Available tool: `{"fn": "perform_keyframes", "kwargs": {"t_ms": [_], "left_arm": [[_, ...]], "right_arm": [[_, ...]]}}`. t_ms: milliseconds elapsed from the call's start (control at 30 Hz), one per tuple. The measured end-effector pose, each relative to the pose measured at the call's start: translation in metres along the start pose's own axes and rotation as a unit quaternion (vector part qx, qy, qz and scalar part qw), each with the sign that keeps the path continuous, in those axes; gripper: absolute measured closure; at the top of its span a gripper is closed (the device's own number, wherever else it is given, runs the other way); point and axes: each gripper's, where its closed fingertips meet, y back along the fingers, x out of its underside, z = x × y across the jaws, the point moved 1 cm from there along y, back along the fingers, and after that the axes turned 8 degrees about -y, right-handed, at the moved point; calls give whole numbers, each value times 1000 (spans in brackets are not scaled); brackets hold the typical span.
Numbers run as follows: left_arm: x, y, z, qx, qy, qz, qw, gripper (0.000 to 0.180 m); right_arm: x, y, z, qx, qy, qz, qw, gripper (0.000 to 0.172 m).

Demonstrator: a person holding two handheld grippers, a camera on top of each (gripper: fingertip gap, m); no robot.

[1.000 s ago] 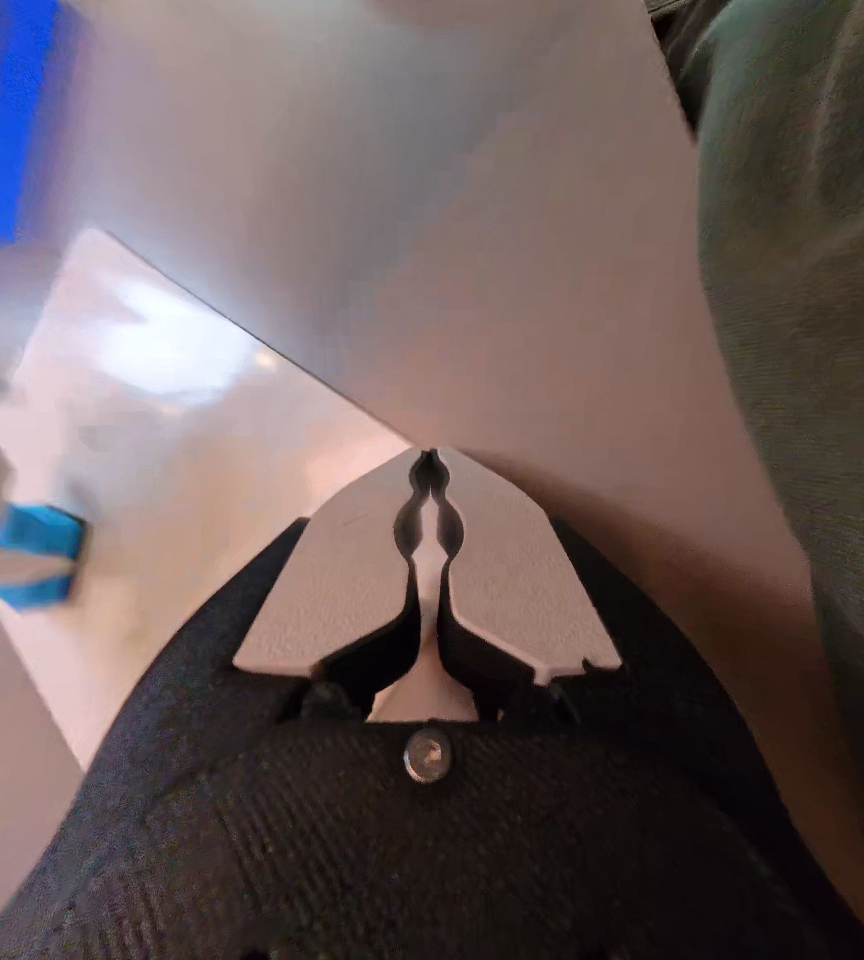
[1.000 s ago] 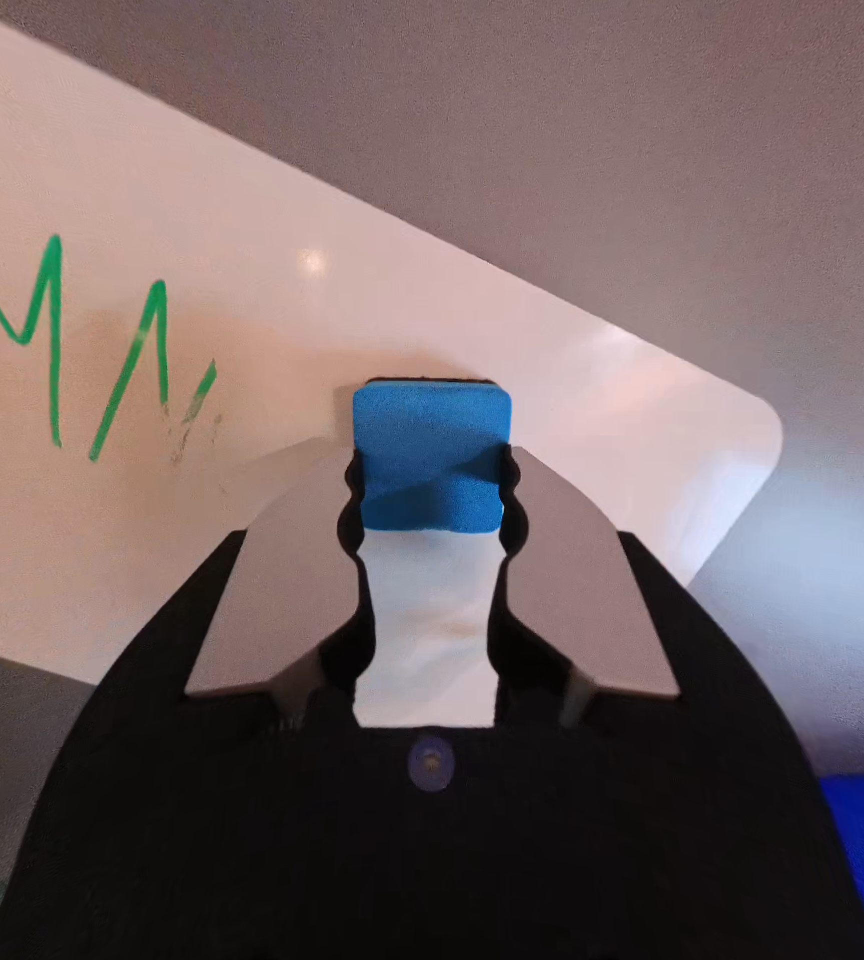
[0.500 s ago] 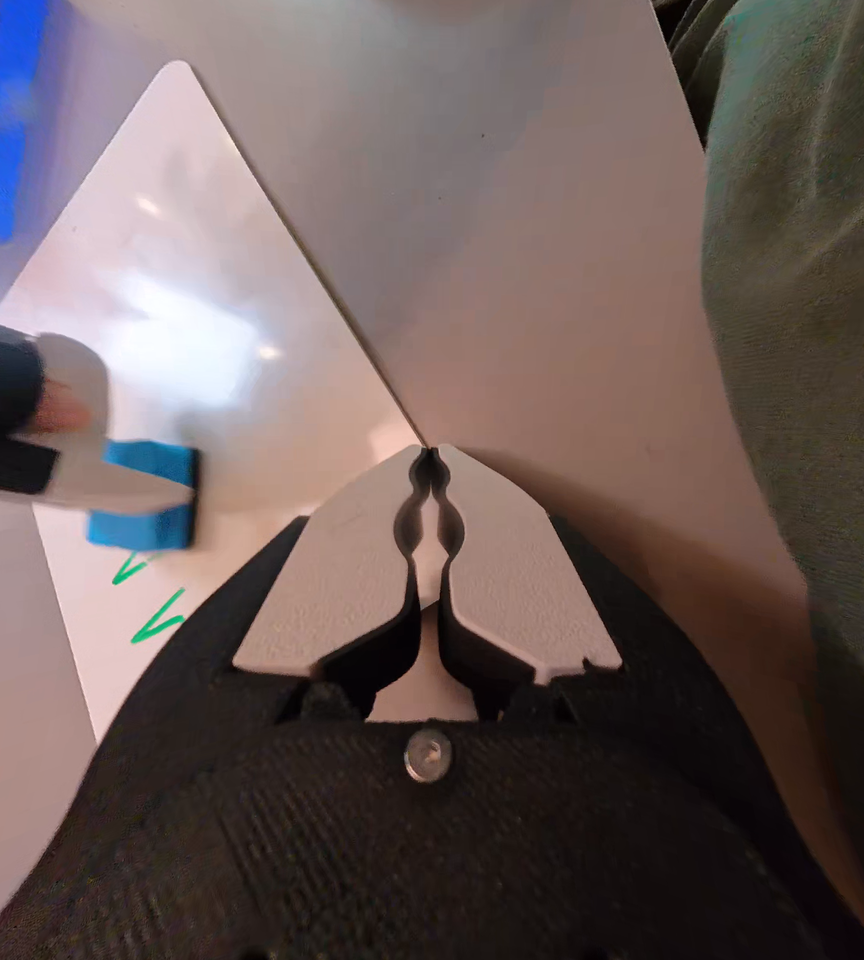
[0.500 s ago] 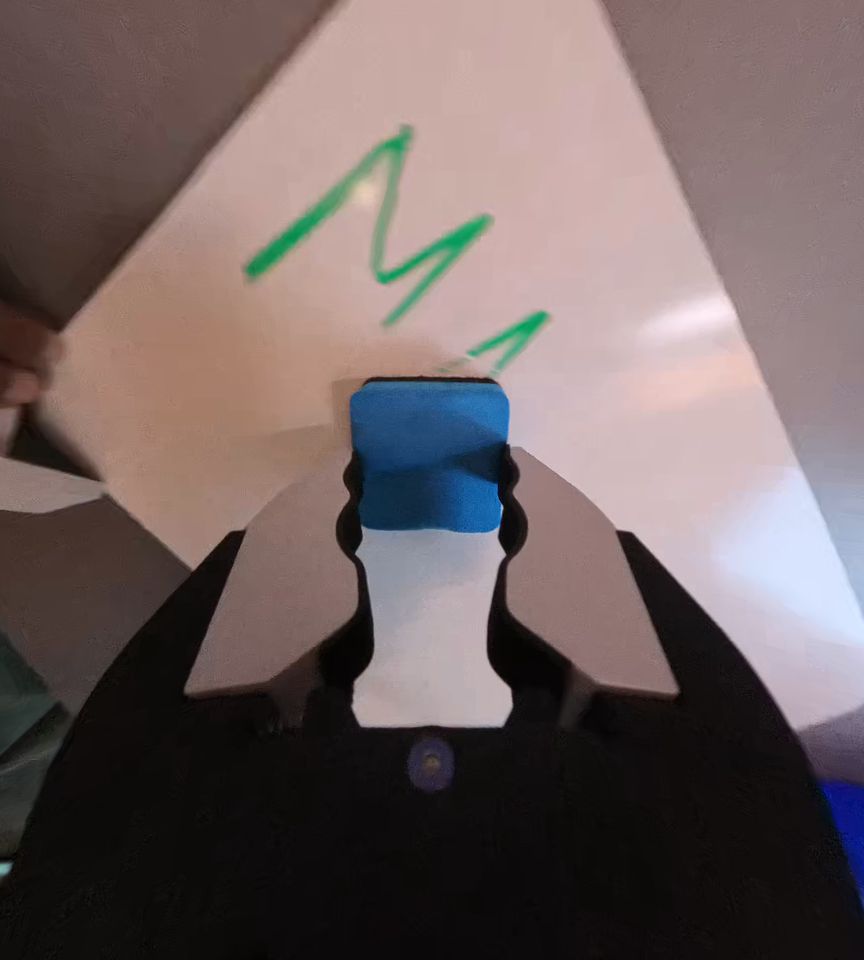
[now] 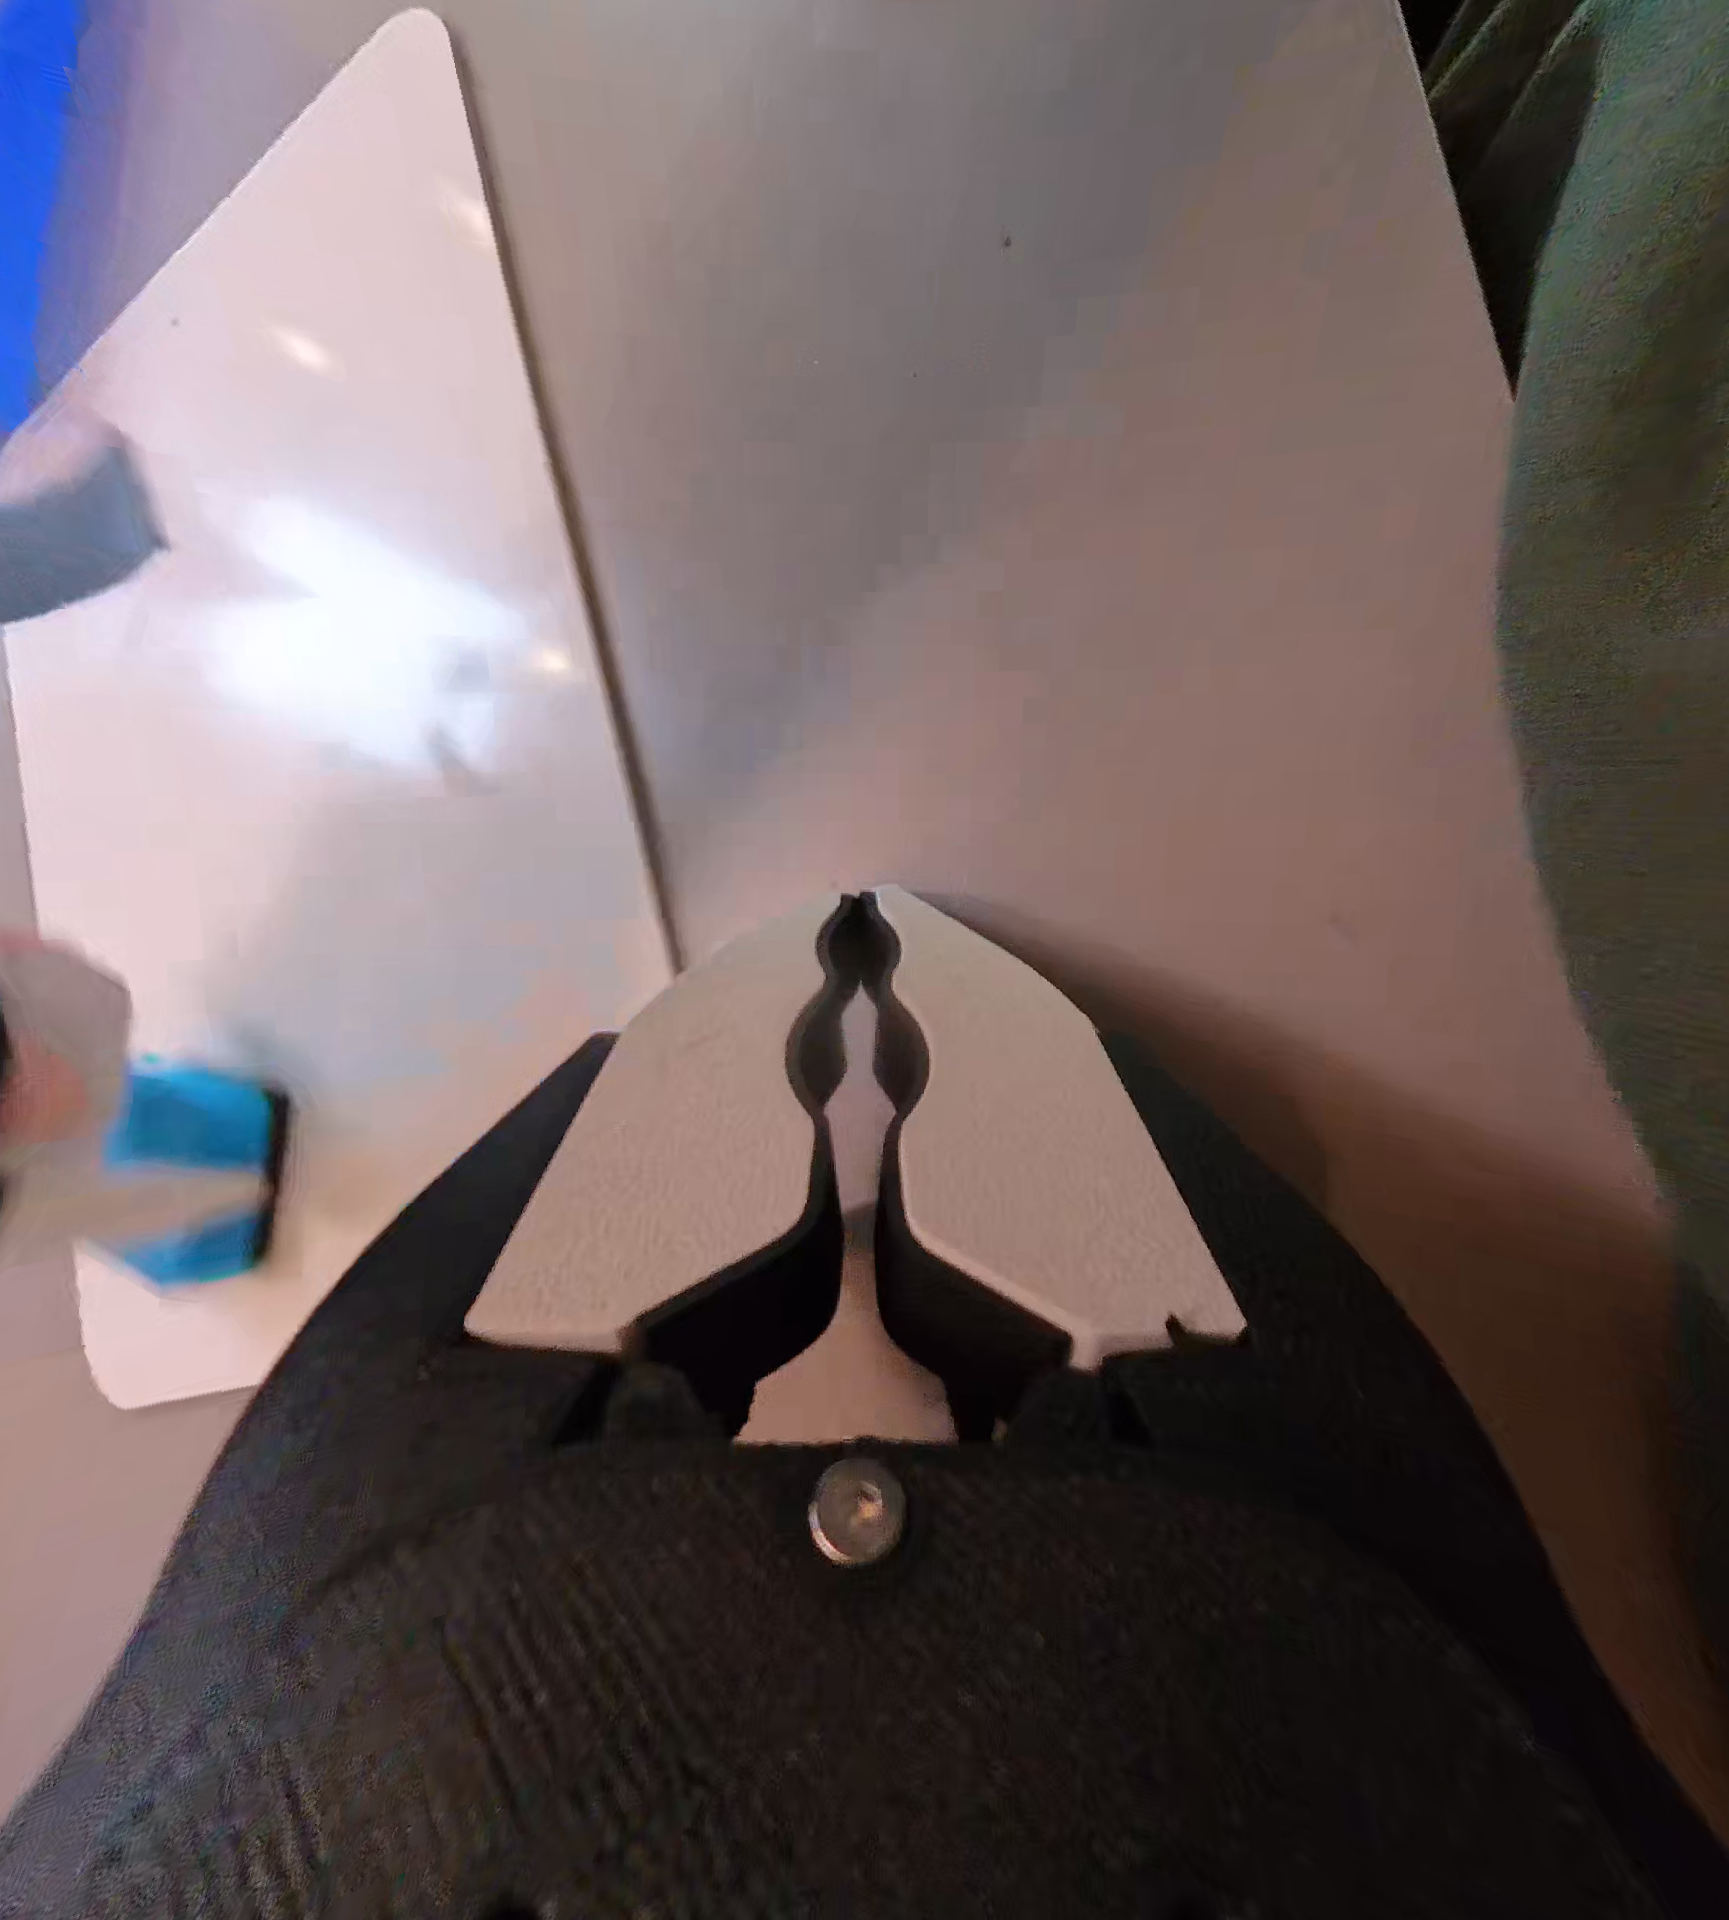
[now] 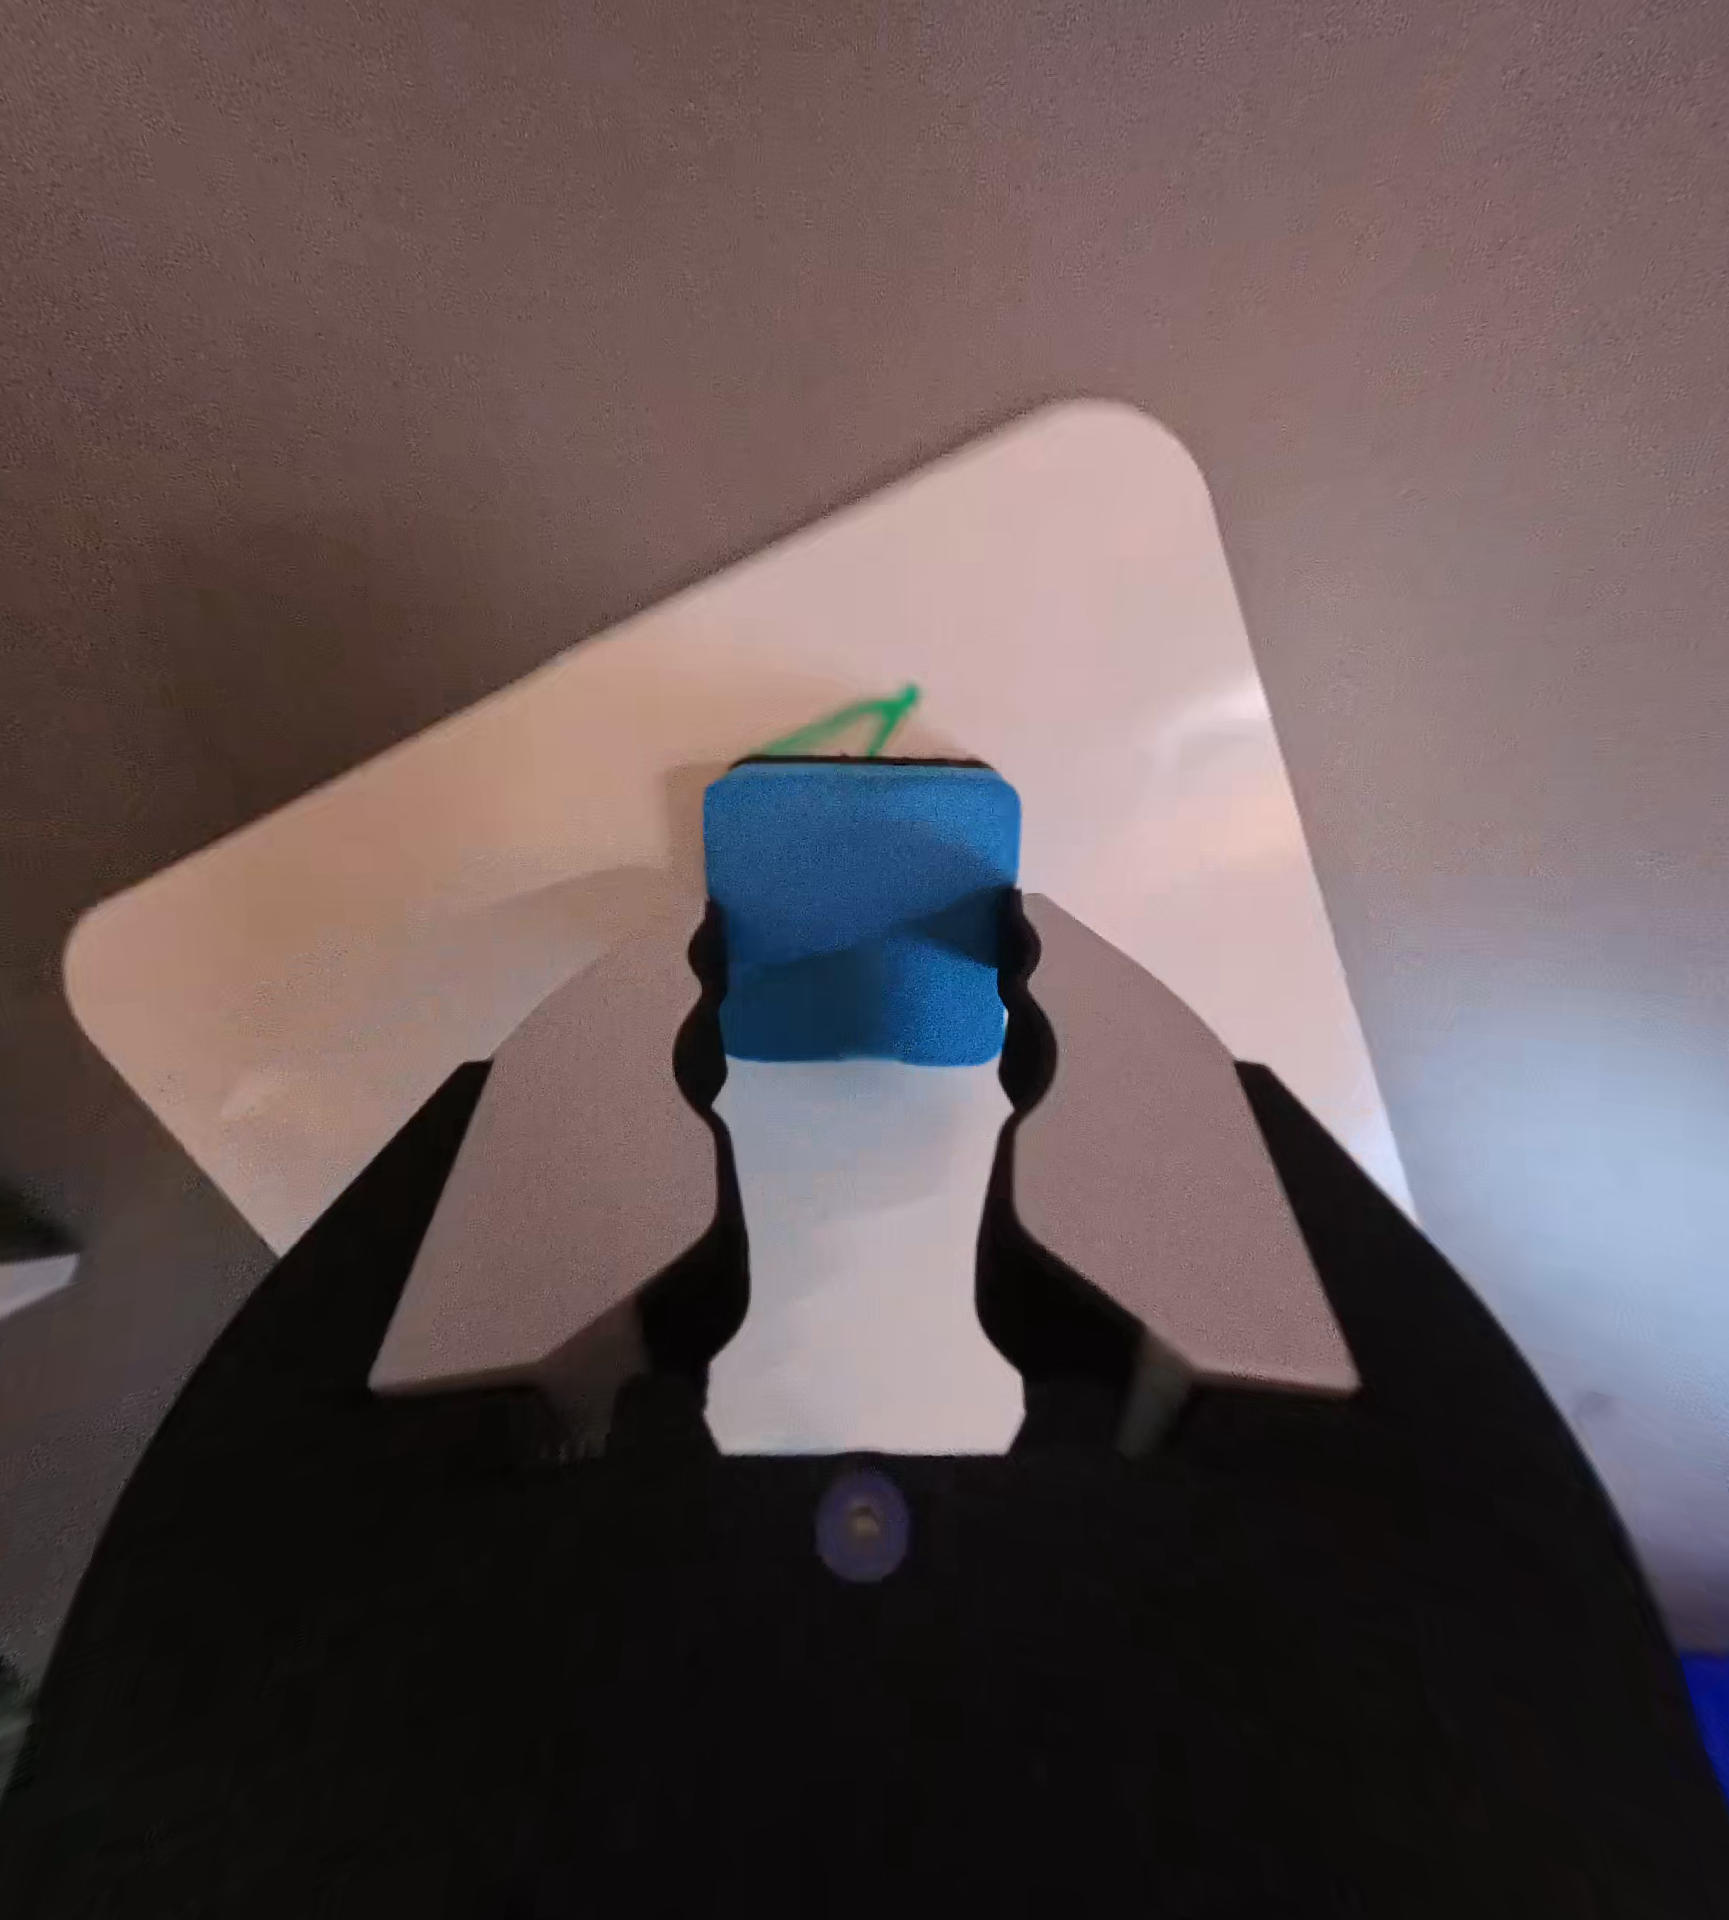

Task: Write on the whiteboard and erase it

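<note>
Whiteboard (image 6: 995,623) under blue eraser (image 6: 855,925) in right gripper (image 6: 860,935), seemingly touching

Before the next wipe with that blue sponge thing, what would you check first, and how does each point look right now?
1. Blue eraser held: ok, the right gripper has a finger pressed into each side of it.
2. Eraser on the whiteboard: ok, its far edge sits on the white surface.
3. Ink left to wipe: not ok yet, a bit of green marker line shows just past the eraser.
4. Rest of the board clean: ok in the left wrist view, though that view is blurred.
5. Left gripper out of the way: ok, shut with nothing in it, beside the board's edge.
6. Board held steady: cannot tell.
</note>
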Motion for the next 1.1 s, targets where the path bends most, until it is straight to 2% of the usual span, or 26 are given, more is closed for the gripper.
{"fn": "perform_keyframes", "kwargs": {"t_ms": [33, 67, 100, 133, 167, 200, 267, 333, 367, 400, 433, 467, 500, 533, 600, 667, 733, 767, 833, 900, 967, 1033, 1067, 1100], "left_arm": [[0, 0, 0, -4, -5, 0, 1000, 180], [0, 0, 0, -6, -9, -1, 1000, 180], [-1, -1, 1, -5, -7, -7, 1000, 180], [-4, -1, -2, 8, -1, -22, 1000, 180], [-4, -2, -2, 8, 1, -19, 1000, 179], [-4, -2, -2, 4, -5, -15, 1000, 180], [-2, -1, 0, -5, -7, -10, 1000, 180], [3, 3, 8, -16, 8, -23, 1000, 180], [1, 9, 14, -12, 40, -53, 998, 180], [-1, 14, 23, -8, 72, -74, 995, 180], [3, 16, 31, -11, 82, -66, 994, 180], [17, 12, 35, -16, 67, -20, 997, 180], [33, 4, 31, -4, 54, 32, 998, 177], [26, 2, 31, -11, 57, 0, 998, 180], [21, 1, 26, -7, 46, 7, 999, 180], [17, -1, 26, -22, 26, 8, 999, 180], [16, -2, 27, -19, 33, 6, 999, 180], [17, -2, 29, -26, 31, 7, 999, 180], [20, -2, 31, -38, 24, 12, 999, 180], [18, -2, 30, -35, 29, 8, 999, 180], [18, -2, 30, -46, 22, 15, 999, 180], [18, -2, 29, -53, 18, 18, 998, 180], [18, -2, 29, -53, 20, 16, 998, 180], [18, -2, 29, -51, 21, 15, 998, 179]], "right_arm": [[17, 5, -13, -5, -28, 11, 1000, 121], [31, 8, -3, -7, -12, 19, 1000, 121], [35, 7, 26, -26, 31, 29, 999, 121], [26, 4, 56, -42, 86, 24, 995, 121], [10, -2, 68, -39, 125, 19, 991, 120], [-4, -5, 62, -36, 116, 15, 992, 120], [-18, -5, 14, -5, 37, -3, 999, 120], [-2, 1, -8, -39, -38, -15, 998, 120], [6, 2, -5, -50, -38, -21, 998, 120], [13, 3, 5, -51, -14, -14, 999, 120], [19, 4, 19, -51, 18, 7, 998, 120], [20, 5, 36, -57, 52, 24, 997, 120], [16, 3, 53, -63, 79, 26, 995, 120], [6, 1, 67, -57, 111, 26, 992, 120], [-19, -7, 76, -31, 148, 17, 988, 120], [-42, -11, 39, 6, 100, 0, 995, 120], [-30, -5, -20, 24, 5, 20, 999, 120], [-17, -2, -31, 12, -29, 30, 999, 120], [-7, 1, -5, 2, 4, 35, 999, 120], [-25, -6, 49, -10, 88, 23, 996, 120], [-40, -10, 61, -23, 107, 13, 994, 120], [-32, -5, 1, 17, 4, 8, 1000, 120], [-16, 0, -30, 33, -52, 14, 998, 120], [-1, 5, -41, 25, -89, 19, 996, 120]]}}
